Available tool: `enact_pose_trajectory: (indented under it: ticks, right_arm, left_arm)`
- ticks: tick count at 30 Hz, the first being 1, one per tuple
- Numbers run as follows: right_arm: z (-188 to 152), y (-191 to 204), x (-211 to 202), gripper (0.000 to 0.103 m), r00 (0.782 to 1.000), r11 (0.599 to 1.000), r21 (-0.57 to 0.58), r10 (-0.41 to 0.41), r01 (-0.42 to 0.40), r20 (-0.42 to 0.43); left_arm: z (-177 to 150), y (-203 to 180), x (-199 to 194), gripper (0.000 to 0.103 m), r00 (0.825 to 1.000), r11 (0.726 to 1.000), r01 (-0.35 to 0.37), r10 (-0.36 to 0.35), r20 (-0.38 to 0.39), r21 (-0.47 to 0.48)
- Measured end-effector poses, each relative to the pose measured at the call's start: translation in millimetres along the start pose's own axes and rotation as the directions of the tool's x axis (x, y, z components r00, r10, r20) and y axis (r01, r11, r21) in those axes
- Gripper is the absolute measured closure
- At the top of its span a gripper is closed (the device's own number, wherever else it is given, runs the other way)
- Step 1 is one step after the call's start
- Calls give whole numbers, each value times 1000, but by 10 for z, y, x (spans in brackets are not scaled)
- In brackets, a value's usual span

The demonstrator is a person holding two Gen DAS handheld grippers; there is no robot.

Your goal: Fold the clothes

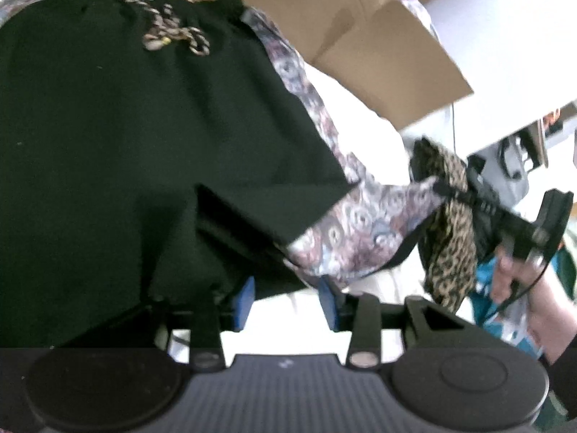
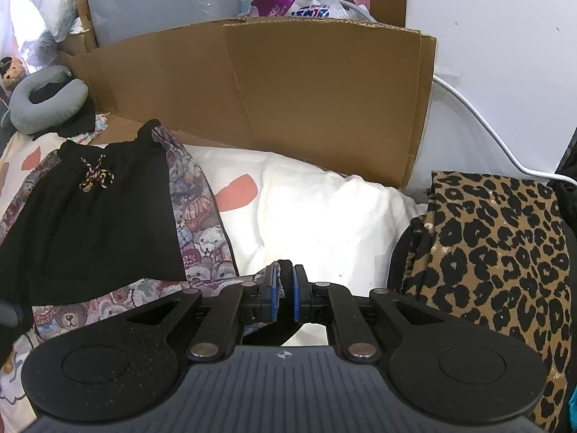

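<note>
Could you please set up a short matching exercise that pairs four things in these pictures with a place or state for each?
Things:
1. black shorts
2. leopard-print garment
3. cardboard box
4. right gripper

Places or states:
A. stands at the back, behind the white bedding
B. pinched shut on dark fabric
C. spread flat on the left, drawstring on top
D. lies at the right edge

Pairs: 1-C, 2-D, 3-A, 4-B
</note>
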State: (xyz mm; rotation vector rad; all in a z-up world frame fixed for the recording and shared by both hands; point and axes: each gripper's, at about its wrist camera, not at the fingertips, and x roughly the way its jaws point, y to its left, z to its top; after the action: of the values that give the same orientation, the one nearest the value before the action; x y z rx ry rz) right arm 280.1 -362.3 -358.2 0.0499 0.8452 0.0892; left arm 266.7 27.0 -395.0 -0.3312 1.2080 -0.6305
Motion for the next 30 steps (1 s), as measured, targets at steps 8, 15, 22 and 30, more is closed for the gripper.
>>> enact_pose_trajectory:
  ticks: [8, 15, 22, 30]
  right_arm:
    - [-11, 0, 17, 96, 1000, 1000, -7, 1, -1, -6]
    - [-14, -14, 25, 96, 1000, 1000, -9, 3, -3, -8]
    - [27, 1, 26, 96, 1000, 1000, -14, 11, -11, 0]
    - [16, -14, 37, 96, 1000, 1000, -9, 10, -10, -6]
  left_arm:
    - [22, -226, 192, 47, 994, 971, -105, 106, 7, 216]
    - [110, -311, 135, 42, 991, 963, -108, 84, 106, 247]
    - [3, -329, 169, 42, 994, 940, -92, 68, 85, 328]
    - [-223, -402, 270, 30, 989, 887, -148, 142, 47, 437]
